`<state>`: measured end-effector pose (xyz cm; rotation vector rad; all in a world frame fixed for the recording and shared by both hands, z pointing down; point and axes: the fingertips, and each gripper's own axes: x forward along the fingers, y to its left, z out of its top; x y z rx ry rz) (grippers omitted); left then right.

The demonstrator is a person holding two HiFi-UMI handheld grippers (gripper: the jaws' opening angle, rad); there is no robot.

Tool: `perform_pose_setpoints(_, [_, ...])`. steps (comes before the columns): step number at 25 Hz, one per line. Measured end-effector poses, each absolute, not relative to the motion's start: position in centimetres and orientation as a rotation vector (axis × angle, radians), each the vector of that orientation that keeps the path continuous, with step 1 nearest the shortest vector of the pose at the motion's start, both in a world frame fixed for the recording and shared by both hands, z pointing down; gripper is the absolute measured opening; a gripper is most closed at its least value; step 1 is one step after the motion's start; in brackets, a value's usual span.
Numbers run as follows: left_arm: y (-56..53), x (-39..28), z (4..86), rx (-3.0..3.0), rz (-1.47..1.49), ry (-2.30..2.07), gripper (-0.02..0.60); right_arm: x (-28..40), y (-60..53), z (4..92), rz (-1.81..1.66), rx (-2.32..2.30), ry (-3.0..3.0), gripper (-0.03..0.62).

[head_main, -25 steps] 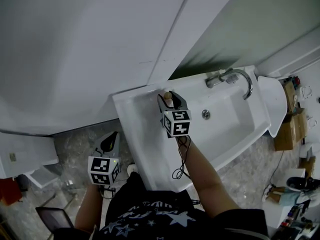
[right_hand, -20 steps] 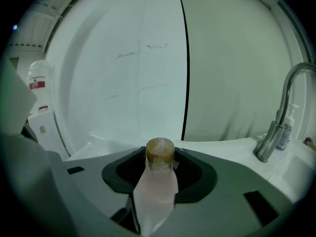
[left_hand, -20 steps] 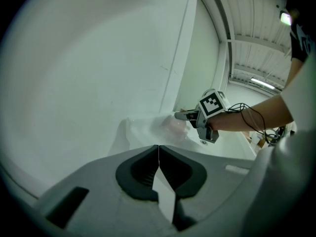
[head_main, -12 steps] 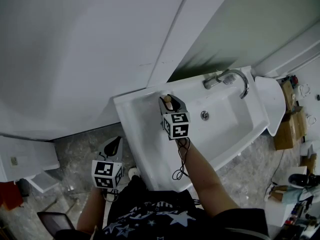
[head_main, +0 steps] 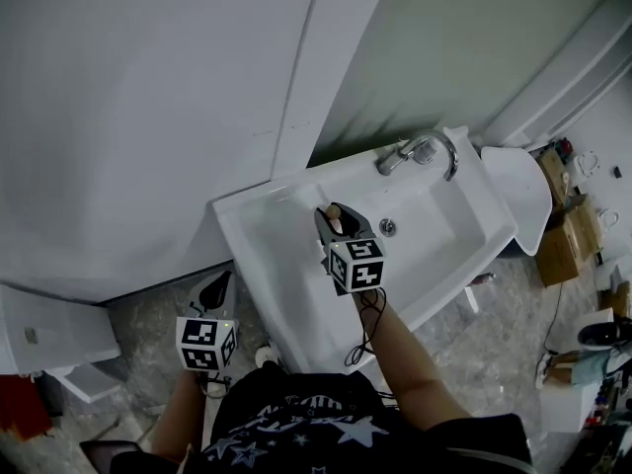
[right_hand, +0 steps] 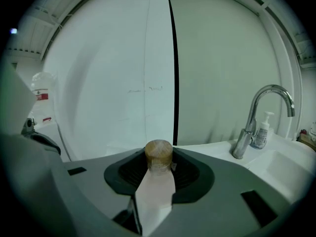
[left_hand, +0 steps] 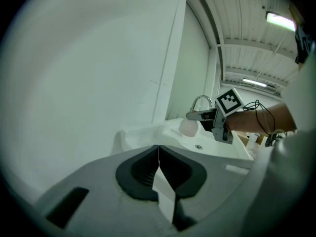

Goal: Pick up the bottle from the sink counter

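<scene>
A small pale bottle with a round wooden cap sits between the jaws of my right gripper, which is shut on its neck and body. The bottle hangs over the left part of the white sink, near the back rim. From the left gripper view the bottle shows in front of the faucet. My left gripper is low at the left, beside the sink and over the floor, shut with nothing in it.
A chrome faucet stands at the sink's back rim, with a pump dispenser beside it. A white wall panel rises right behind the sink. Cardboard boxes lie on the floor at the right. A plastic jug stands far left.
The right gripper's jaws have closed on the bottle, and it has come away from the back rim toward the basin. The left gripper has hardly moved.
</scene>
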<state>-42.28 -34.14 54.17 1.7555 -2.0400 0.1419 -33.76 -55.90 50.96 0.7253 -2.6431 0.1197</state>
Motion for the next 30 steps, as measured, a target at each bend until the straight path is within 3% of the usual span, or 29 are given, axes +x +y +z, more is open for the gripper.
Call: perform_pose_setpoints(30, [-29.0, -23.0, 49.6, 1.798, 0.216, -2.102, 0.02, -13.4, -44.2, 46.4, 0.123, 0.574, -2.756, 0.141])
